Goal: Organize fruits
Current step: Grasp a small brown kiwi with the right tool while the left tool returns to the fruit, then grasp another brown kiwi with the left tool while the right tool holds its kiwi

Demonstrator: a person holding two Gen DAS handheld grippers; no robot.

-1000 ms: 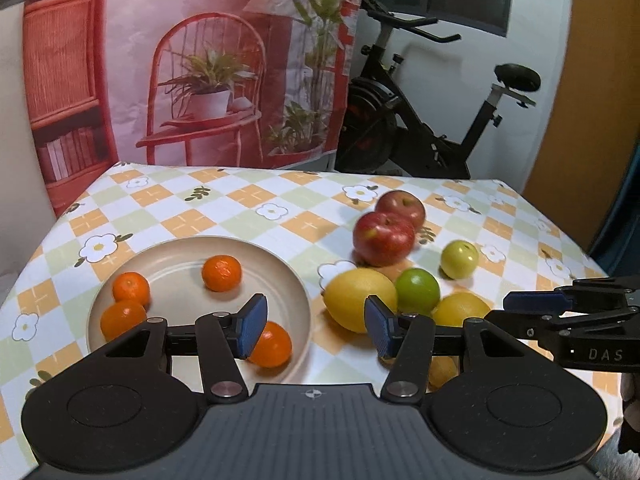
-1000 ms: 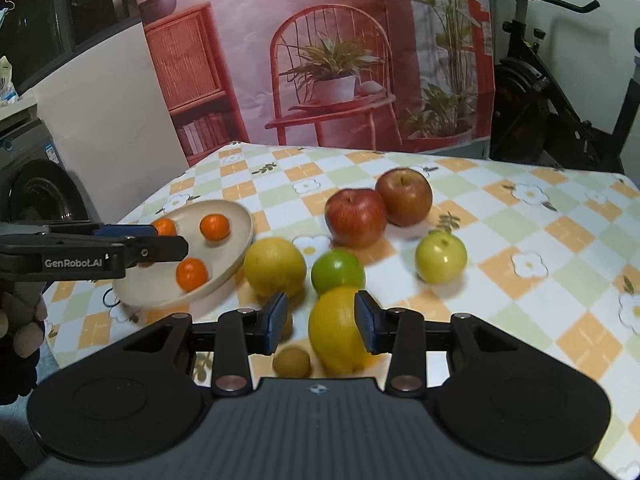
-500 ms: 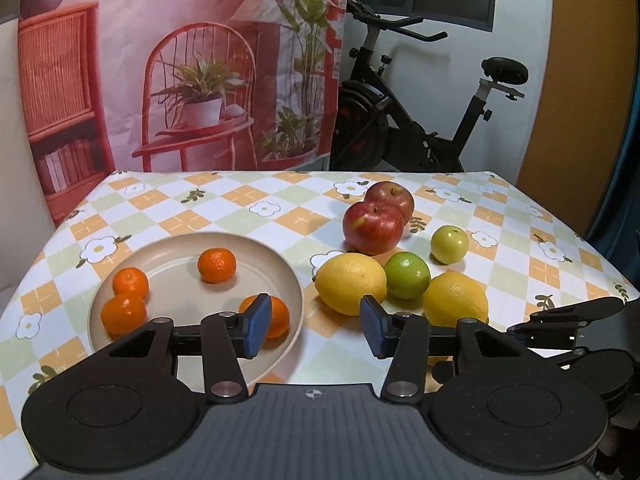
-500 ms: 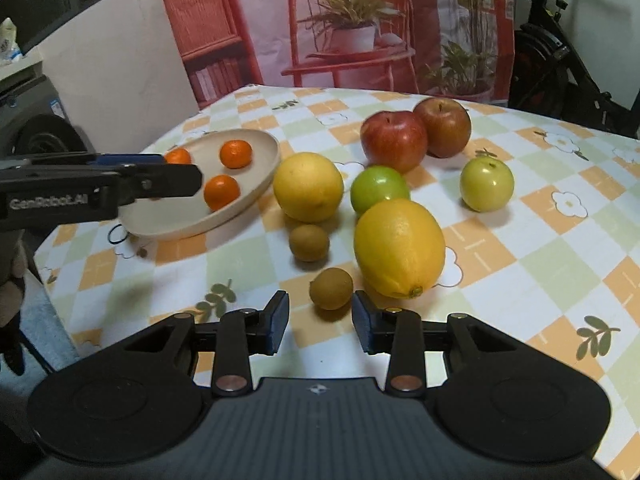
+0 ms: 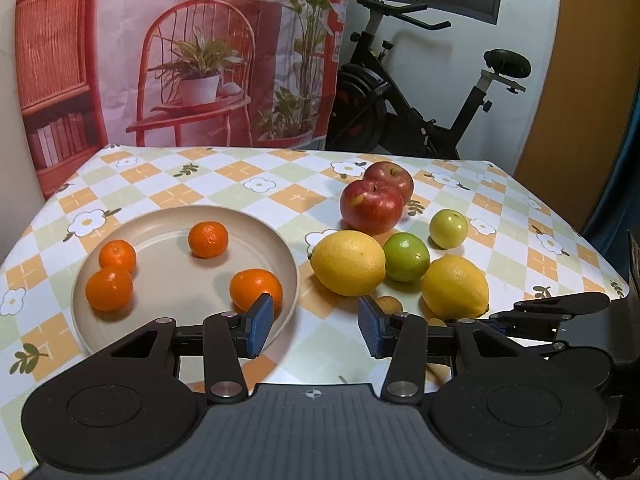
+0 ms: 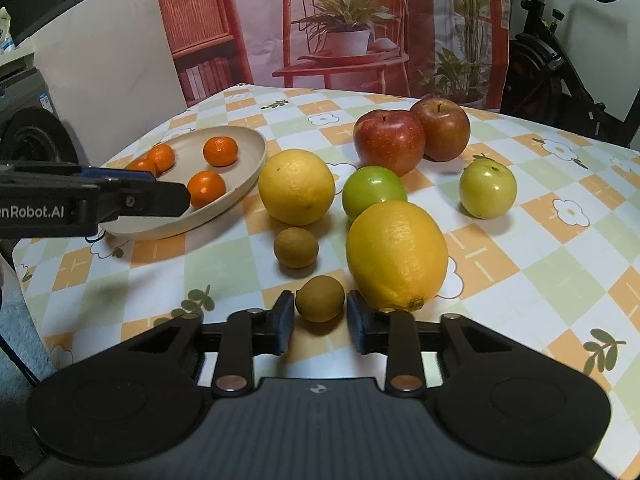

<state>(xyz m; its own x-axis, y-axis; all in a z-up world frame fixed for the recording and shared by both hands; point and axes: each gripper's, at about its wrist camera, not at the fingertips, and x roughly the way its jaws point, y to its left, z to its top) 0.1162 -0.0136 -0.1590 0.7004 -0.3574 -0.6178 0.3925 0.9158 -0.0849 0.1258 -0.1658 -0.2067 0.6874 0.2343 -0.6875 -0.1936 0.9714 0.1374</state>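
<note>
My right gripper (image 6: 320, 322) points down at a slant, its jaws drawn in to their narrowest around a small brown fruit (image 6: 320, 298) that sits between the pads (image 6: 285, 322), near their tips. My left gripper (image 5: 316, 330) tilts down likewise, jaws parted with nothing between them, the blue pads (image 5: 260, 326) clear.
</note>
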